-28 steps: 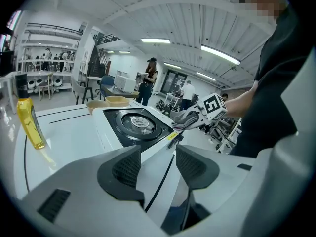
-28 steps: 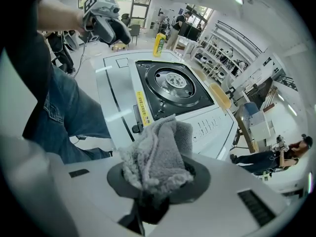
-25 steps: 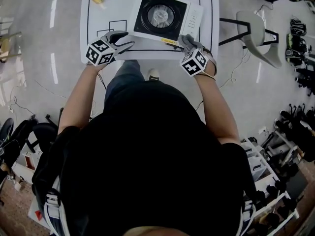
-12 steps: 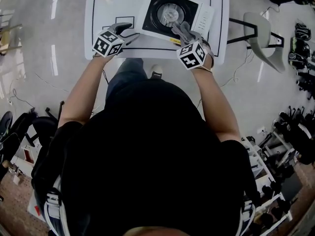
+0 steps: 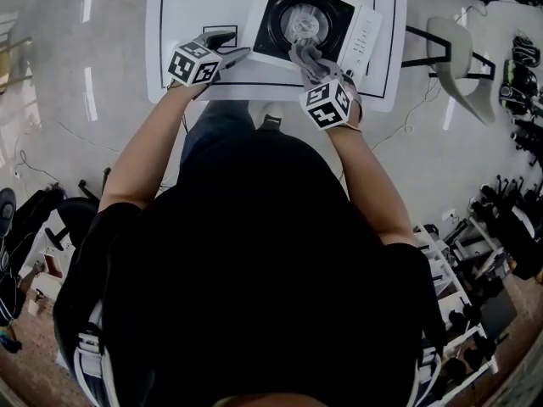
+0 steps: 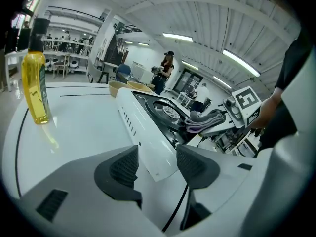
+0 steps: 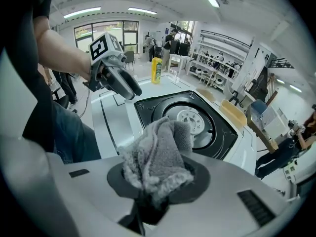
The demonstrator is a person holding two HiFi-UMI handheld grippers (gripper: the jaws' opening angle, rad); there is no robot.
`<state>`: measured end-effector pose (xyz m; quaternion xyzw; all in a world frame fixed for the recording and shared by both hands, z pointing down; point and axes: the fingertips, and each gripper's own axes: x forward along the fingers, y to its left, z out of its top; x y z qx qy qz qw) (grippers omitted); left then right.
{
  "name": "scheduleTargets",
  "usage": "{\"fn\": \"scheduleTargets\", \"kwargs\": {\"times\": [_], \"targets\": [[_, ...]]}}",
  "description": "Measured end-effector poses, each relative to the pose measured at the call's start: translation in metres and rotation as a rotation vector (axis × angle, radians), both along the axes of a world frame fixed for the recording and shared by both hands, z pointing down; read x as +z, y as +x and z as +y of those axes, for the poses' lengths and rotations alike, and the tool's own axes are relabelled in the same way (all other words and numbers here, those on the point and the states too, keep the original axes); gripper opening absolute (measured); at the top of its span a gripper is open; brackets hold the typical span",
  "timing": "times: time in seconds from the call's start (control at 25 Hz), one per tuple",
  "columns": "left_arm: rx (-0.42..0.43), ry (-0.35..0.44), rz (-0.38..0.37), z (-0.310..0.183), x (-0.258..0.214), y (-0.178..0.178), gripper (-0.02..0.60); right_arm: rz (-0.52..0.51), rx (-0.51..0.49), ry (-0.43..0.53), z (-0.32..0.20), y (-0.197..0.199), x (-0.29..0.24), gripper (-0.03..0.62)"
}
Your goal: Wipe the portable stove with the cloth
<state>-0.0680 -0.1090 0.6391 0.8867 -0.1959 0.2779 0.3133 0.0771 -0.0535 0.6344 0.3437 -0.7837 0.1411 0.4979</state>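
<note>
We see the stove [image 5: 276,13] lying on the white counter [image 5: 170,24], turned at a slight angle to the counter's edge. It has a white body, a black square top and a round burner in the middle. Its control panel runs along its right side.

The right gripper [image 7: 158,179] is pinching the grey cloth [image 7: 159,154]. Its jaws are pressed on the lower part of the bundle, and the rest of the cloth bunches up and out in front of them. In the head view the cloth sits over the near edge of the black top, just short of the burner. In the left gripper view the cloth looks to rest on that rim, though we cannot tell how firmly it presses.

The left gripper [image 6: 157,169] is at the stove's near left corner. Its jaws are spread, and the white corner of the stove stands in the gap between them. We cannot tell whether either pad touches the body. The black line drawn on the counter runs under this gripper.

A bottle [image 6: 36,83] of yellow liquid with a dark cap stands upright at the far left of the counter, well apart from the stove. A chair [image 5: 462,58] stands on the floor to the right of the counter.
</note>
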Motion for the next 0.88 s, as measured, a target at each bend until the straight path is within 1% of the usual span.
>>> {"fn": "scheduleTargets", "kwargs": {"times": [0.48, 0.68, 0.88], "targets": [[0.066, -0.109, 0.101, -0.001, 0.012, 0.001, 0.244, -0.099, -0.079, -0.043, -0.025, -0.063, 0.001, 0.106], [0.1, -0.121, 0.116, -0.002, 0.013, 0.003, 0.242, -0.125, -0.108, -0.043, -0.043, -0.085, 0.002, 0.106], [0.121, -0.124, 0.129, -0.004, 0.015, 0.003, 0.242, -0.144, -0.117, -0.045, -0.065, -0.099, 0.003, 0.104]]}}
